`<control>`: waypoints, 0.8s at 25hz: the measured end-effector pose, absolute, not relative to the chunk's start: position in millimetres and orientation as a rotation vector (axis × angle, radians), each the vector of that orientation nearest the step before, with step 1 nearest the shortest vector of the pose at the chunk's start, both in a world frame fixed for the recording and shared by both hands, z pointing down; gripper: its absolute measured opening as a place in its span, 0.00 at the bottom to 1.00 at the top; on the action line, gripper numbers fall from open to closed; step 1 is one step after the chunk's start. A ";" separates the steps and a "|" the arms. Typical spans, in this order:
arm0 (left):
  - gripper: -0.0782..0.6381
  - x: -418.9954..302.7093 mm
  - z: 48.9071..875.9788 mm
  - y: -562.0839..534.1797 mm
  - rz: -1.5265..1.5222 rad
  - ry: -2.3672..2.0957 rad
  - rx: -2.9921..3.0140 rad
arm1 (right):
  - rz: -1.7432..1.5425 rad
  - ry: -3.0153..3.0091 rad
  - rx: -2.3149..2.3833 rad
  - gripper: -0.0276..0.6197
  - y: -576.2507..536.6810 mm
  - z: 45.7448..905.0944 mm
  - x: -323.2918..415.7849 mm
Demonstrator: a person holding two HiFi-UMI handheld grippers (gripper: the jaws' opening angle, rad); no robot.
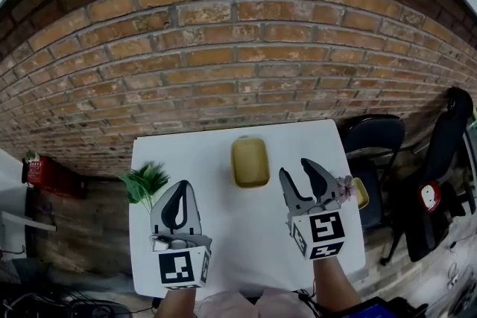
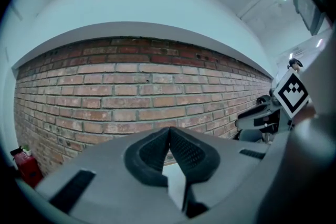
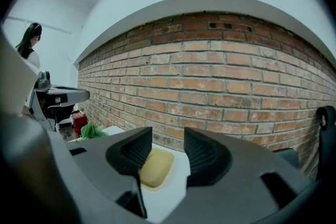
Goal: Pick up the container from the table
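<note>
I'm on the approach, and nothing is gripped yet. The container [image 1: 250, 161] sits at the far edge of the worktop [image 1: 238, 234], about midway along that edge and close under the brick wall [image 1: 238, 48]. It is a shallow yellow tub with rounded corners, standing on its base.

My right claw [image 1: 298, 169] hangs over the right half of the worktop, nearer to me than the container and off to its right. Its jaws stand wide with nothing between the pads. In the right gripper view the container [image 3: 156, 168] shows through the gap, beyond the tips and untouched.

My left claw [image 2: 169, 131] hovers over the near left part, tips together and empty. The plant [image 1: 145, 182] at the left edge lies just beyond it.

I judge the pick belongs to the right claw, which is already open and roughly lined up. Next I need to go forward, down and a little left until one jaw is inside the tub and one outside its near wall, or the jaws straddle its short side. Only then should I close. The wall behind leaves little room to overshoot.
</note>
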State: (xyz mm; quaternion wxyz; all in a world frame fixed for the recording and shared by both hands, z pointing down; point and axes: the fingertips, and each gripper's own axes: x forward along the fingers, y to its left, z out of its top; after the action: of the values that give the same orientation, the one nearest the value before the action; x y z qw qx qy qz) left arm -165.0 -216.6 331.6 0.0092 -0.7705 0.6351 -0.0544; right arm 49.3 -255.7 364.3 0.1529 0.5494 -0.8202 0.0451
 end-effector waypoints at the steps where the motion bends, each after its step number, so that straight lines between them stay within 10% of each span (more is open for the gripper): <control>1: 0.12 -165.8 337.1 -220.8 -0.184 1.992 -2.408 | 0.141 -2.350 1.566 0.35 -260.6 370.2 48.6; 20: 0.12 -176.7 431.9 -268.5 -0.380 2.202 -2.449 | 0.403 -2.278 1.374 0.35 -316.6 495.8 34.0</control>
State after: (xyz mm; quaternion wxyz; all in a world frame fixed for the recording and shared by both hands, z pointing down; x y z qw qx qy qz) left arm -176.7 -268.5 431.9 -0.0867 -0.7358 0.6618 -0.1142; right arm 34.0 -316.6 495.8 0.2238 0.4977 -0.8251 0.1461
